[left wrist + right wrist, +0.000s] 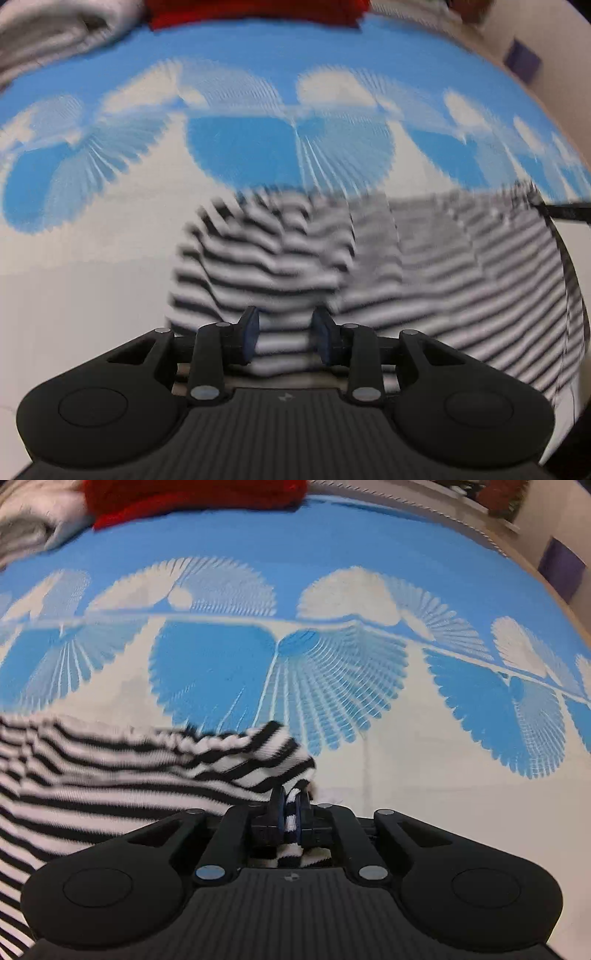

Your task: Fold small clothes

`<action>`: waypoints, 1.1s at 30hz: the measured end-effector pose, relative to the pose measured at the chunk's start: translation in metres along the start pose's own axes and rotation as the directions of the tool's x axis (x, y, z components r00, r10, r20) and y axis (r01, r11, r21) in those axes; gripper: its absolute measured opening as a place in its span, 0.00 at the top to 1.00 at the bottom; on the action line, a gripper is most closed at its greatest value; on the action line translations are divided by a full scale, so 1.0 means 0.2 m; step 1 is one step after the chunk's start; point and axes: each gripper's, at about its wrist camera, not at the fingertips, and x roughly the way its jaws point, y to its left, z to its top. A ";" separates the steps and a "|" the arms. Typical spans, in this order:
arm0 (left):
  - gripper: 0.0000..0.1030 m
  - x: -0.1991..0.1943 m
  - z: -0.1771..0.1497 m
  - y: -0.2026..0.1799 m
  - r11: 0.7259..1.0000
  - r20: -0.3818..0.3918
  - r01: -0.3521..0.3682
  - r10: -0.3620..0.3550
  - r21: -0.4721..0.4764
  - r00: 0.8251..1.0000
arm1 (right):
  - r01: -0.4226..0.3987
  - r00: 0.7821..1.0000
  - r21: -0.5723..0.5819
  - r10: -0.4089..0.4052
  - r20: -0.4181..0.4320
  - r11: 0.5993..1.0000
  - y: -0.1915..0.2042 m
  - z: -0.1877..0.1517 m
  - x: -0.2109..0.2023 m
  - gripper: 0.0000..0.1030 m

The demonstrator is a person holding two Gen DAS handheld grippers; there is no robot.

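Note:
A black-and-white striped garment point(369, 266) lies rumpled on a blue and white patterned cloth point(240, 147). My left gripper point(285, 338) is at its near left part. The jaws stand partly apart and striped fabric fills the gap from pad to pad, so it grips a thick fold. My right gripper point(291, 814) is at the right-hand corner of the same garment point(110, 775). Its jaws are nearly together, pinching a bunched corner that pokes out above and below the pads. The rest of the garment trails off to the left in the right wrist view.
A red garment point(192, 498) and a grey-white one point(33, 520) lie at the far edge of the patterned cloth point(221, 664). A pale wall with a purple patch point(561, 568) rises at the right. Bare cloth lies right of my right gripper.

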 end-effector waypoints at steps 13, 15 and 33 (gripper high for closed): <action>0.64 0.17 0.05 0.00 0.999 0.032 -0.017 0.016 0.051 0.999 | -0.182 0.983 -0.098 0.179 -0.034 0.979 -0.03 -0.08 -0.11 0.62; 0.63 0.20 0.05 0.00 0.998 0.047 -0.026 0.023 0.061 0.999 | -0.163 0.986 -0.101 0.157 -0.061 0.981 -0.01 -0.09 -0.06 0.62; 0.63 0.14 0.11 0.09 0.990 0.051 -0.131 0.134 -0.060 0.990 | -0.154 0.986 -0.062 0.150 -0.070 0.986 -0.02 -0.09 -0.07 0.59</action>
